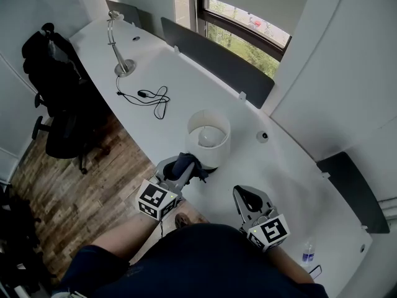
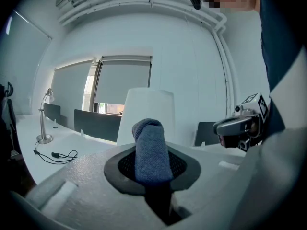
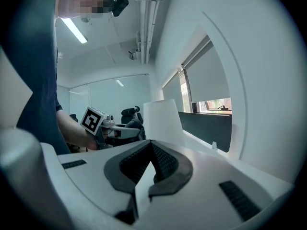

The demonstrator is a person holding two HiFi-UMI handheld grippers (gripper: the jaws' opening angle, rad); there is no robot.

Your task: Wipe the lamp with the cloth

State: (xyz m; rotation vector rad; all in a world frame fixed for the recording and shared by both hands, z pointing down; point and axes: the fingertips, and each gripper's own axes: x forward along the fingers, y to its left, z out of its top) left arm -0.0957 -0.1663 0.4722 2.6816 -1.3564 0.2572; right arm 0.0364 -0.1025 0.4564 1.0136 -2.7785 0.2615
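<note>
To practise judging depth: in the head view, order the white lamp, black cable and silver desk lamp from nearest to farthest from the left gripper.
1. White lamp, directly ahead.
2. Black cable, mid-desk, to the left.
3. Silver desk lamp, far left end.

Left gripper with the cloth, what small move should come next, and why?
Probably ease the left gripper forward until the cloth presses on the lamp. Its jaws are shut on the cloth, the lamp stands just ahead, and contact isn't evident yet.
</note>
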